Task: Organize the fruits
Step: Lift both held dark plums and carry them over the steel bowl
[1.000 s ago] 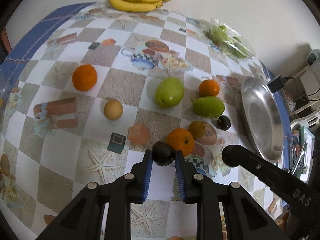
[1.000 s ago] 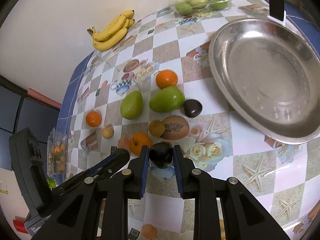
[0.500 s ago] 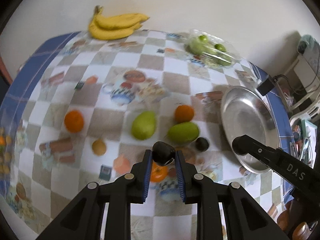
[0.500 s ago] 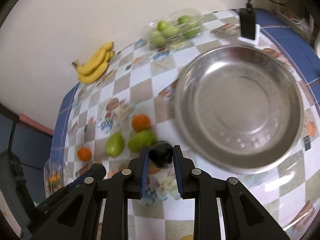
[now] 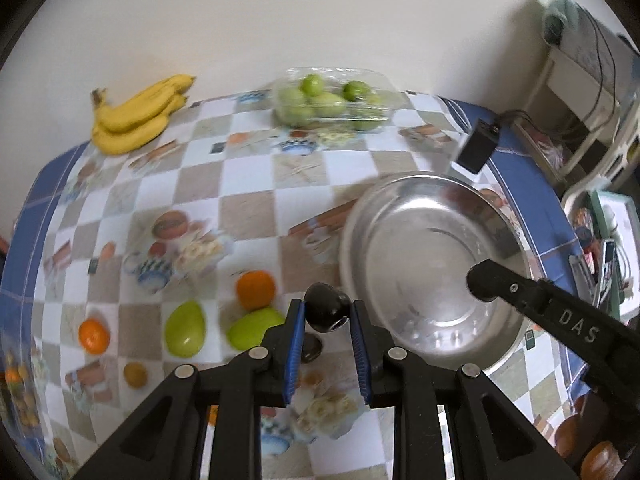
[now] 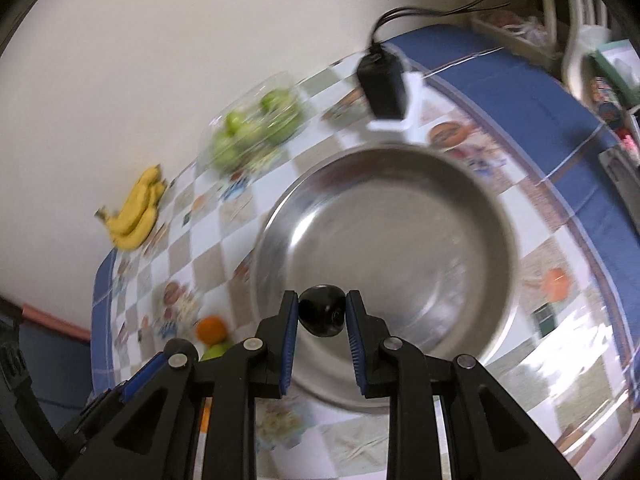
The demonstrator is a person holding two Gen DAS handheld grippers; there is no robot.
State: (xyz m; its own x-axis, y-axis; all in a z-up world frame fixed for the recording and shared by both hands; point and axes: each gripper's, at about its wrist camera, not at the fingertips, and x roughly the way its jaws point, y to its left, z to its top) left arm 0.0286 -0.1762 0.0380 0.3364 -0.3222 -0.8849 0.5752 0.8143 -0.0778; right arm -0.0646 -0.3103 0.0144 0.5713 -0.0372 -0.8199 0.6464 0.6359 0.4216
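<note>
My left gripper (image 5: 327, 309) is shut on a dark round fruit (image 5: 326, 306), held in the air just left of the steel bowl (image 5: 432, 200). My right gripper (image 6: 322, 305) is shut on a second dark fruit (image 6: 323, 316) above the bowl's (image 6: 400, 160) near-left rim. On the checked tablecloth lie two green mangoes (image 5: 186, 328) (image 5: 256, 327), two oranges (image 5: 255, 289) (image 5: 94, 335), a small tan fruit (image 5: 135, 374) and another dark fruit (image 5: 311, 350), partly hidden behind my left fingers. The right gripper's arm (image 5: 540, 312) reaches in over the bowl.
Bananas (image 5: 138, 114) and a clear bag of green fruits (image 5: 328, 98) lie at the table's far edge by the wall. A black adapter (image 5: 478, 147) with a cable stands behind the bowl. Shelves and clutter fill the right side beyond the blue table border.
Both grippers rose from the tabletop with their dark fruits and moved right towards the bowl. The loose fruits now lie behind and left of them.
</note>
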